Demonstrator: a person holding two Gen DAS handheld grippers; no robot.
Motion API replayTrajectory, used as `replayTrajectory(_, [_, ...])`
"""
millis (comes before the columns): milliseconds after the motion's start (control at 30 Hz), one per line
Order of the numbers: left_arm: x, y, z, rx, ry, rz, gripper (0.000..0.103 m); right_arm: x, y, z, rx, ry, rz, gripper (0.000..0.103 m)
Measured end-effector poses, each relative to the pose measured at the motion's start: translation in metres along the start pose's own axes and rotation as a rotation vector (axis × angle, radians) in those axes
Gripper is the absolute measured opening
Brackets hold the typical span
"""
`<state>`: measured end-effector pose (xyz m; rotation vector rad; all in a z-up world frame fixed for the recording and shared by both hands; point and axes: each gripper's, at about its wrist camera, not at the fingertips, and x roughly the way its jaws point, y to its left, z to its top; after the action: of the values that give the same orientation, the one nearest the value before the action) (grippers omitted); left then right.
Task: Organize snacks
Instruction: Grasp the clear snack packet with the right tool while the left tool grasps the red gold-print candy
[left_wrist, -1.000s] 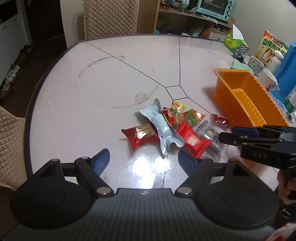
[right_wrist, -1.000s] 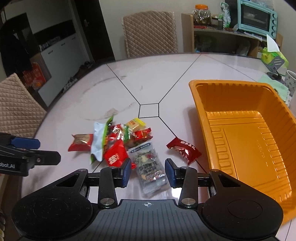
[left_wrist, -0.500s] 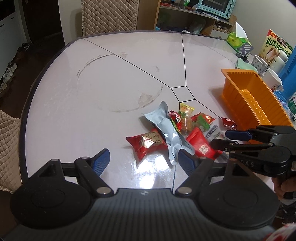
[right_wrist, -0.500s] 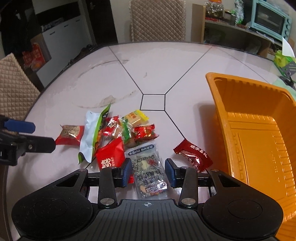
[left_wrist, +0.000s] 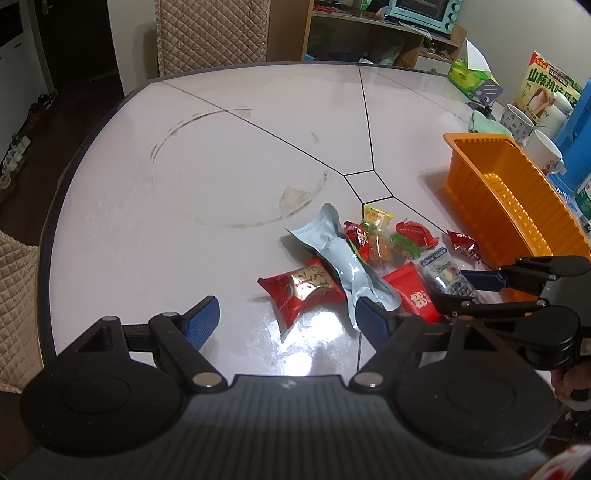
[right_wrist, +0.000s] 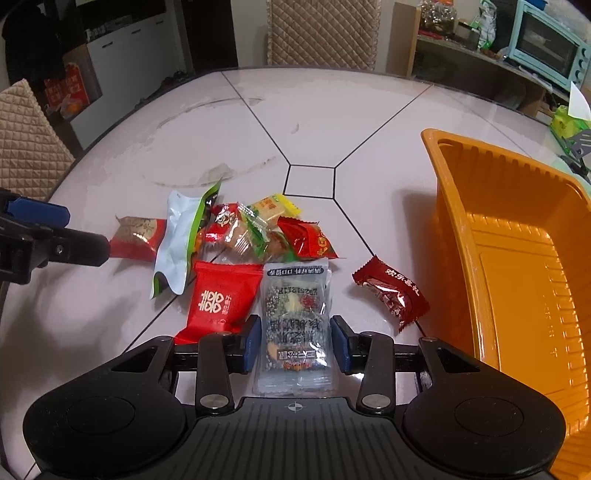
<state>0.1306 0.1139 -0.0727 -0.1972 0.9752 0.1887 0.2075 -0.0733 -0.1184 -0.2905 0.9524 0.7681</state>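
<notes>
A pile of snack packets lies on the white table. My right gripper (right_wrist: 295, 341) is open, its pads either side of a clear packet with dark print (right_wrist: 295, 325), not closed on it. Beside it lie a red packet with white characters (right_wrist: 218, 295), a dark red candy (right_wrist: 391, 291) and a silver-green pouch (right_wrist: 181, 236). My left gripper (left_wrist: 288, 317) is open and empty, just short of a red and gold packet (left_wrist: 303, 288) and the grey pouch (left_wrist: 340, 258). The orange bin (right_wrist: 517, 266) stands empty to the right.
Mugs (left_wrist: 517, 118), a blue jug (left_wrist: 576, 122), a snack box (left_wrist: 546, 85) and a green tissue pack (left_wrist: 465, 74) stand past the bin (left_wrist: 495, 192). Quilted chairs (right_wrist: 26, 147) stand at the table's far and left edges. A shelf with a toaster oven (right_wrist: 546, 55) is behind.
Both grippers have moved forward to the snack pile. The right gripper's pads now straddle the clear packet. The left gripper has come closer to the red and gold packet.
</notes>
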Motion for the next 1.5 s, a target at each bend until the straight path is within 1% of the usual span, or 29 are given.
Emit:
replayTrajectory(133, [0.002,-0.001,0.001,0.044,-0.014,0.003,0.079,-0.002,0.0,-0.002,0.007,-0.01,-0.002,0.037])
replayTrajectory(267, [0.009,-0.003,0.003,0.114,-0.026,0.005,0.078,-0.012,-0.007,-0.001,0.063,-0.026,0.003,0.037])
replayTrajectory(433, [0.022,-0.006,0.008,0.201,-0.04,-0.014,0.077,-0.028,-0.018,0.003,0.124,-0.045,0.01,0.037])
replayTrajectory(633, [0.037,-0.009,0.009,0.294,-0.024,-0.054,0.066,-0.044,-0.028,0.002,0.194,-0.051,0.024,0.037])
replayTrajectory(667, [0.039,-0.009,0.009,0.301,-0.016,-0.061,0.062,-0.047,-0.029,0.001,0.199,-0.054,0.025,0.037])
replayTrajectory(733, [0.04,-0.007,0.007,0.302,0.0,-0.079,0.053,-0.05,-0.03,0.001,0.209,-0.055,0.028,0.037])
replayTrajectory(767, [0.041,-0.007,0.006,0.299,0.009,-0.082,0.045,-0.052,-0.031,0.0,0.213,-0.056,0.03,0.037])
replayTrajectory(800, [0.041,-0.006,0.005,0.294,0.017,-0.084,0.041,-0.052,-0.03,0.0,0.217,-0.055,0.031,0.037])
replayTrajectory(967, [0.035,-0.001,-0.004,0.232,0.051,-0.101,0.039,-0.055,-0.03,-0.005,0.233,-0.046,0.04,0.037])
replayTrajectory(1033, [0.031,-0.001,-0.007,0.212,0.052,-0.105,0.038,-0.056,-0.029,-0.007,0.235,-0.046,0.043,0.037])
replayTrajectory(1233, [0.029,-0.006,-0.003,0.211,0.029,-0.1,0.04,-0.063,-0.027,-0.009,0.232,-0.048,0.047,0.037])
replayTrajectory(1367, [0.036,-0.013,0.001,0.242,0.033,-0.081,0.04,-0.069,-0.026,-0.01,0.232,-0.058,0.045,0.037])
replayTrajectory(1433, [0.039,-0.014,0.0,0.248,0.044,-0.073,0.036,-0.073,-0.027,-0.011,0.235,-0.064,0.044,0.038])
replayTrajectory(1467, [0.039,-0.013,-0.001,0.244,0.047,-0.068,0.027,-0.075,-0.027,-0.011,0.237,-0.067,0.045,0.037])
replayTrajectory(1500, [0.039,-0.012,-0.003,0.235,0.052,-0.067,0.027,-0.077,-0.028,-0.011,0.239,-0.071,0.046,0.037])
